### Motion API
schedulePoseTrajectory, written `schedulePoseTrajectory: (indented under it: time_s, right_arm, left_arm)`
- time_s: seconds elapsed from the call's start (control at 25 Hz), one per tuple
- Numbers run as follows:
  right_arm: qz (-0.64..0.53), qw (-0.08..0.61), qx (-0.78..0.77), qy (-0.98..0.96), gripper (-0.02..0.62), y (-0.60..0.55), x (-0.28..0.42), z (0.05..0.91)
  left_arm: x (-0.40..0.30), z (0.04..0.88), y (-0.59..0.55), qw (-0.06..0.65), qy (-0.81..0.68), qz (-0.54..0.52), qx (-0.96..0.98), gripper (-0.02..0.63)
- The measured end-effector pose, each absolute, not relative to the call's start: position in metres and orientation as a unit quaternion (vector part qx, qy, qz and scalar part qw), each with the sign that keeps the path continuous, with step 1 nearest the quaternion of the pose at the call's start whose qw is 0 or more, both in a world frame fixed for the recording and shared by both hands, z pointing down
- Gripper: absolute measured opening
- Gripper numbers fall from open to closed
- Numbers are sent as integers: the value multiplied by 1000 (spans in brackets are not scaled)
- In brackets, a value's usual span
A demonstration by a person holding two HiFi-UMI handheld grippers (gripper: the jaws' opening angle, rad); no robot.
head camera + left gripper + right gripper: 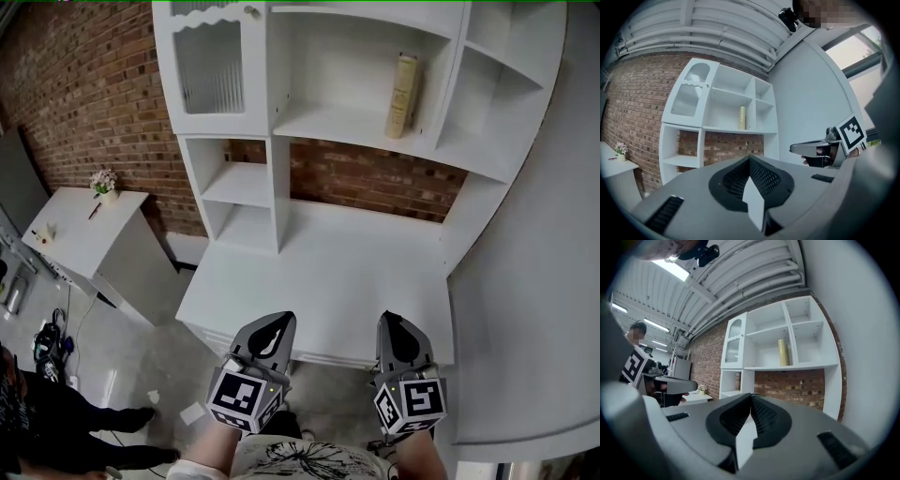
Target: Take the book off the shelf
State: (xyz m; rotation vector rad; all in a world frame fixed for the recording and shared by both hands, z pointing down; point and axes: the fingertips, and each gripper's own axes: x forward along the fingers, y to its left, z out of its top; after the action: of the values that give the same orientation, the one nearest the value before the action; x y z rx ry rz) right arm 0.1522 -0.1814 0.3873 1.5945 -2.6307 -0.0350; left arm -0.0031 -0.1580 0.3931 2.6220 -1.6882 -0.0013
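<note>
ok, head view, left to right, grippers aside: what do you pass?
Flower pot on the side table → ribbed glass cabinet door → book standing on the upper shelf.

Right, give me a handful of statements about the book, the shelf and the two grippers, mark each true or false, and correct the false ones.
1. The book stands on end on the white shelf. True.
2. The right gripper is shut on the book. False: it is shut but empty, held low and well short of the shelf.
3. The left gripper has its jaws wide apart. False: they are together with nothing between them.
4. A flower pot sits on the side table left of the shelf. True.
</note>
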Motion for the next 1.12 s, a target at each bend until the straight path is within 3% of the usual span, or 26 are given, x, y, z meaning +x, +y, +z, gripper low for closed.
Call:
schedulePoseTrajectory:
  time_s: [0.68, 1.12]
  right_arm:
    - [-66, 10, 596, -800, 8, -389, 137, 320]
    - [-116, 3, 624, -773, 8, -477, 129, 260]
  left_arm:
    - [-31, 340, -384, -32, -474, -29, 879, 9]
    - [-47, 305, -458, -63, -479, -43, 875, 9]
